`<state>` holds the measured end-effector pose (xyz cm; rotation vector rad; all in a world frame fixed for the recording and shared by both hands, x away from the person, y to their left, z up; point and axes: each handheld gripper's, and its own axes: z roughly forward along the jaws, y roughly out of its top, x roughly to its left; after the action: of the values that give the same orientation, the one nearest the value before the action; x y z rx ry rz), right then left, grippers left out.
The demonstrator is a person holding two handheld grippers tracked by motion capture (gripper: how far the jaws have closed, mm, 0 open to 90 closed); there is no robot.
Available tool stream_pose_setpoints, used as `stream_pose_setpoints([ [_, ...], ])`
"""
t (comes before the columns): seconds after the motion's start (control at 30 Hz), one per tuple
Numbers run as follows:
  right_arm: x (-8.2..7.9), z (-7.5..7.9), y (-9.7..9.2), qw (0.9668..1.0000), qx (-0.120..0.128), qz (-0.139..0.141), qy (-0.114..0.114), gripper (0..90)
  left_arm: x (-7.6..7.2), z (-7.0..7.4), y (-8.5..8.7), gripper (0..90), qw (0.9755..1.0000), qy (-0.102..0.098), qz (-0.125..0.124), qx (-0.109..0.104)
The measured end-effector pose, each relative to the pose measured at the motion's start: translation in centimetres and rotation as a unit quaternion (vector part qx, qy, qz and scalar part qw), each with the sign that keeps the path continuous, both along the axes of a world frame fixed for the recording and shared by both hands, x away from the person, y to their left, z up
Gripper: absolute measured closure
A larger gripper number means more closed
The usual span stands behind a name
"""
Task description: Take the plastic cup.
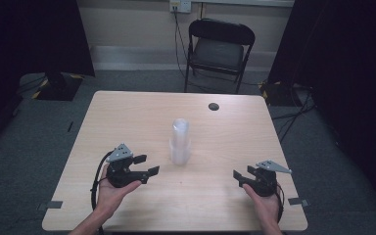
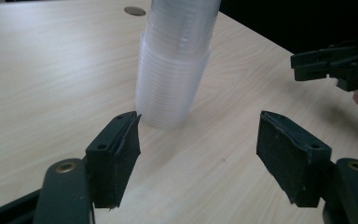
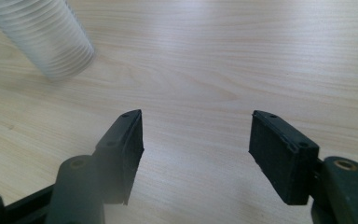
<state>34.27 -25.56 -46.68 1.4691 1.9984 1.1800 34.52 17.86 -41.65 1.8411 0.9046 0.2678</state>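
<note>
Your tall stack of clear ribbed plastic cups (image 1: 180,142) stands upright near the middle of the pale wooden table (image 1: 127,112), on the near side of the small dark round grommet hole (image 1: 213,106). Your left gripper (image 1: 149,166) sits to the left of the stack and a little nearer to you, its jaws spread with nothing between them; in the left gripper view the stack (image 2: 175,65) rises just beyond the left jaw. Your right gripper (image 1: 237,177) sits well apart from the stack on its right, jaws wide and empty, with the stack (image 3: 42,39) off to its upper left.
</note>
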Motion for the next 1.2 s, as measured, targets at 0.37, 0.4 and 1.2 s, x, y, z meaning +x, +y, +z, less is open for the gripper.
stream_pose_setpoints([
  [0.37, -0.5, 0.6, 0.7, 0.9996, -0.002, 0.023, -0.019, 35.0, 0.8, 1.5, -1.2, 30.1, 0.9993, -0.02, -0.009, 0.029],
  [0.4, -0.6, 0.6, 0.8, 0.9994, -0.003, 0.028, -0.021, 35.0, 0.9, 1.6, -1.4, 29.9, 0.9994, -0.018, -0.011, 0.026],
  [1.2, -0.5, 0.3, 1.9, 0.9977, 0.001, 0.067, -0.015, 31.2, 4.3, 3.2, -5.1, 17.0, 0.9984, -0.044, -0.023, 0.026],
])
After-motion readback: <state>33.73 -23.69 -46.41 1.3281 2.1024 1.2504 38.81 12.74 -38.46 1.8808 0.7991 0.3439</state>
